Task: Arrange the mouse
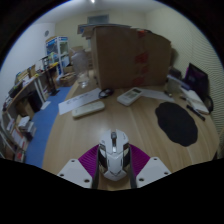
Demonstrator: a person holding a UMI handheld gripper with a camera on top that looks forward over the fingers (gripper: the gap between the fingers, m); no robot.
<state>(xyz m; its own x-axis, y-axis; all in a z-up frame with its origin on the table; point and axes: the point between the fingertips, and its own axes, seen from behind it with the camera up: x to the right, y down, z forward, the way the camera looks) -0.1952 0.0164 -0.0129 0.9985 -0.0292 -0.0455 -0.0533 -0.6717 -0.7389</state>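
A white and grey computer mouse (pixel 113 153) sits between my two fingers, its nose pointing away from me. Both purple pads (pixel 90 157) press against its sides, so my gripper (pixel 112 162) is shut on it and holds it above the wooden table (pixel 110 118). A round black mouse mat (pixel 177 122) lies on the table ahead and to the right of the fingers.
A white keyboard (pixel 88 108) lies ahead to the left, with a small white device (pixel 129 96) beyond it. A large cardboard box (pixel 126 55) stands at the table's far side. A monitor (pixel 197 78) and cables are at the far right. Shelves (pixel 25 95) line the left wall.
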